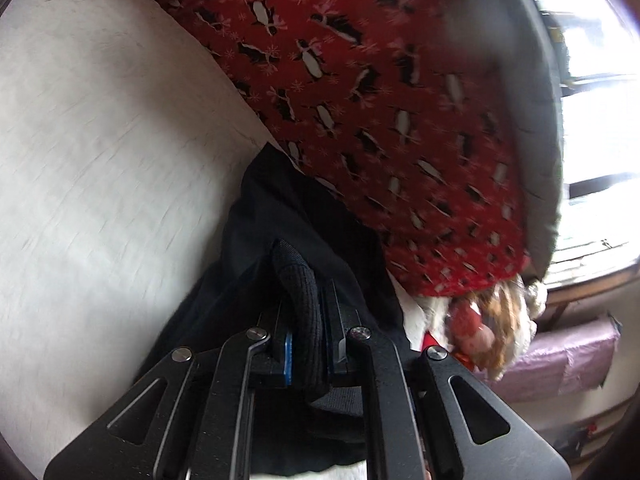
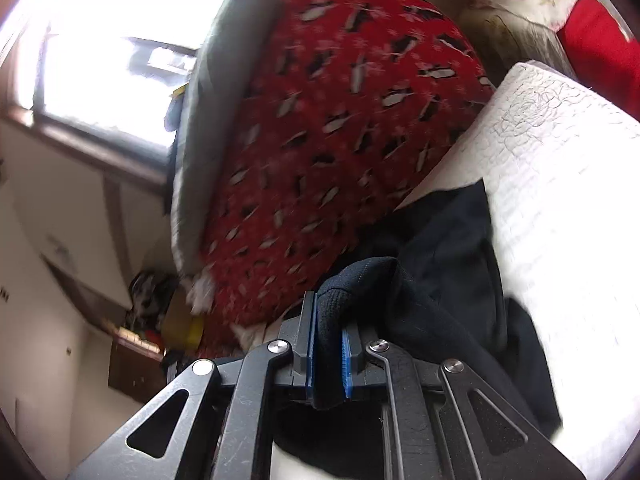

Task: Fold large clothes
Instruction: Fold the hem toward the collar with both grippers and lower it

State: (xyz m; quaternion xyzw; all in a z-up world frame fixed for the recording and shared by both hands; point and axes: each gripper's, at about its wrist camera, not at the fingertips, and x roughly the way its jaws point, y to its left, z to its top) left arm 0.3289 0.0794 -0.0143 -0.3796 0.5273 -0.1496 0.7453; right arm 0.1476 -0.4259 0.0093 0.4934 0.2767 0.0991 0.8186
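A black garment [image 1: 288, 216] lies bunched on the white quilted bed cover [image 1: 100, 140]. My left gripper [image 1: 306, 300] is shut on a ribbed black edge of it, clamped between the blue pads. In the right wrist view the same black garment [image 2: 444, 248] trails over the white cover [image 2: 560, 200]. My right gripper [image 2: 328, 320] is shut on another ribbed black edge, and the cloth hangs back over the gripper's right side. Both views are blurred by motion.
A red blanket with a penguin print [image 1: 380, 100] is heaped right behind the garment; it also shows in the right wrist view [image 2: 340, 140]. A grey cushion edge [image 2: 212, 120] and a bright window [image 2: 100, 40] lie beyond. A soft toy [image 1: 480, 320] lies beside the blanket.
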